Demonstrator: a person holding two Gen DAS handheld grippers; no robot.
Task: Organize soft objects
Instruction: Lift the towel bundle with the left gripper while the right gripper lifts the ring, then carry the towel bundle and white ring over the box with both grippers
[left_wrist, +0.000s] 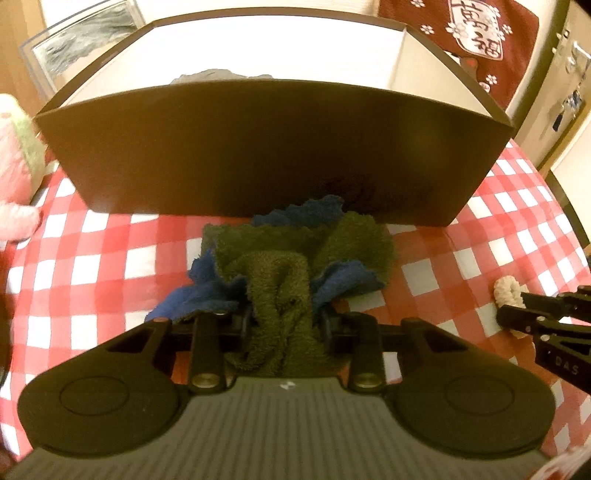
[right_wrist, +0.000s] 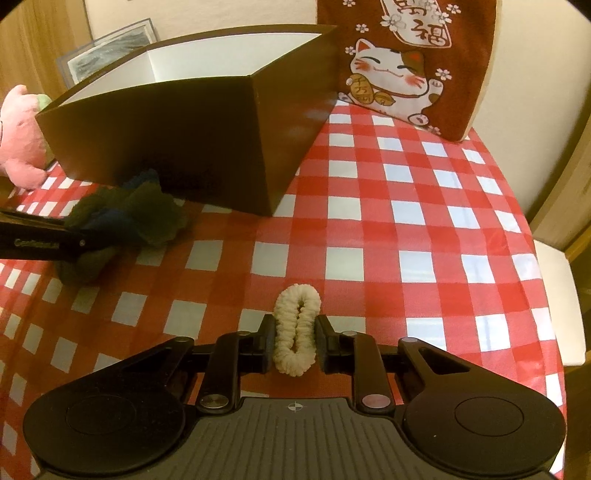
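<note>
My left gripper (left_wrist: 284, 314) is shut on a bunched green and blue towel (left_wrist: 295, 254) that lies on the checked tablecloth just in front of the dark brown box (left_wrist: 273, 151). The towel also shows in the right wrist view (right_wrist: 125, 218), with the left gripper (right_wrist: 70, 240) on it. My right gripper (right_wrist: 295, 339) has its jaws close on both sides of a cream scrunchie (right_wrist: 295, 328) lying on the cloth. The scrunchie (left_wrist: 508, 291) and right gripper (left_wrist: 517, 310) show at the right of the left wrist view. Something grey (left_wrist: 218, 75) lies inside the box.
A pink plush toy (right_wrist: 20, 136) sits left of the box. A red lucky-cat cushion (right_wrist: 402, 62) stands at the back right. A clear container (left_wrist: 81, 40) stands behind the box. The table edge (right_wrist: 543, 258) curves along the right.
</note>
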